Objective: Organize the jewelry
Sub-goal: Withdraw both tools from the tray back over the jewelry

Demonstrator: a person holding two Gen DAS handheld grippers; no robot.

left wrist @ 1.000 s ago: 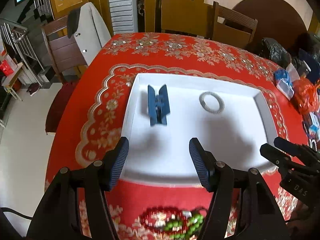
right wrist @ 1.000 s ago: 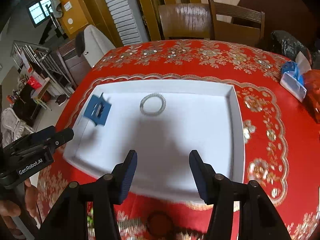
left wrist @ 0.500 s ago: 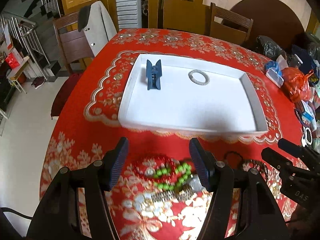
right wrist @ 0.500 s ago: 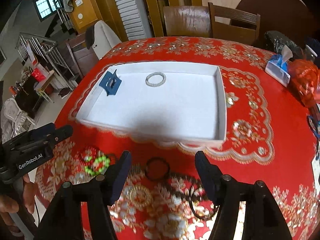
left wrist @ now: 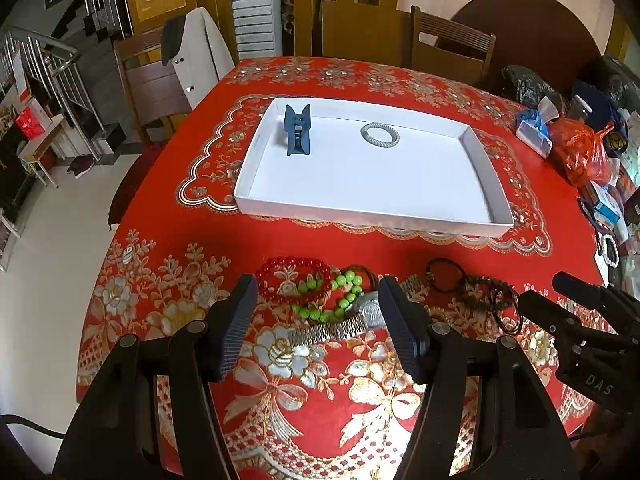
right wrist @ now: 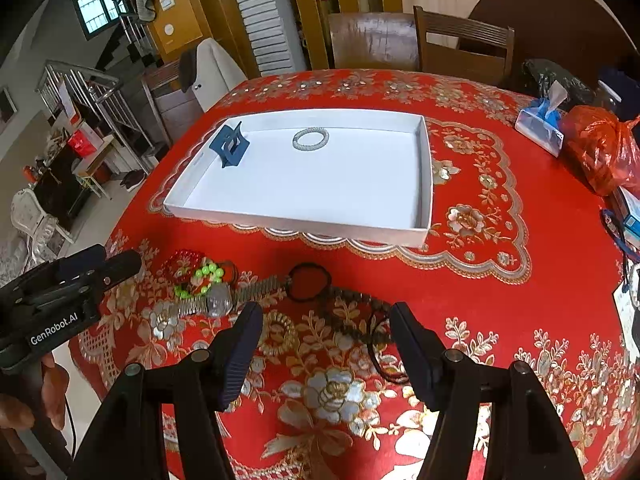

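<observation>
A white tray (left wrist: 360,210) on the red tablecloth holds a blue hair claw (left wrist: 297,130) at its far left and a silver ring bracelet (left wrist: 379,134). In front of the tray lies a heap of jewelry: a red bead bracelet (left wrist: 280,276), a green bead bracelet (left wrist: 332,292), a silver watch (left wrist: 352,320), a black hair tie (right wrist: 310,282) and dark bead strings (right wrist: 360,316). My left gripper (left wrist: 318,312) hovers open above the beads and watch, empty. My right gripper (right wrist: 326,338) hovers open above the dark strings, empty.
A tissue pack (right wrist: 540,128), an orange plastic bag (right wrist: 600,152) and assorted clutter crowd the table's right edge. Wooden chairs (left wrist: 452,52) stand behind the table. The table's left edge drops to the floor and a staircase (left wrist: 48,72).
Both grippers have drawn back from over the tray toward the near side, bringing the jewelry heap into view. The right jaws stand a little wider than before.
</observation>
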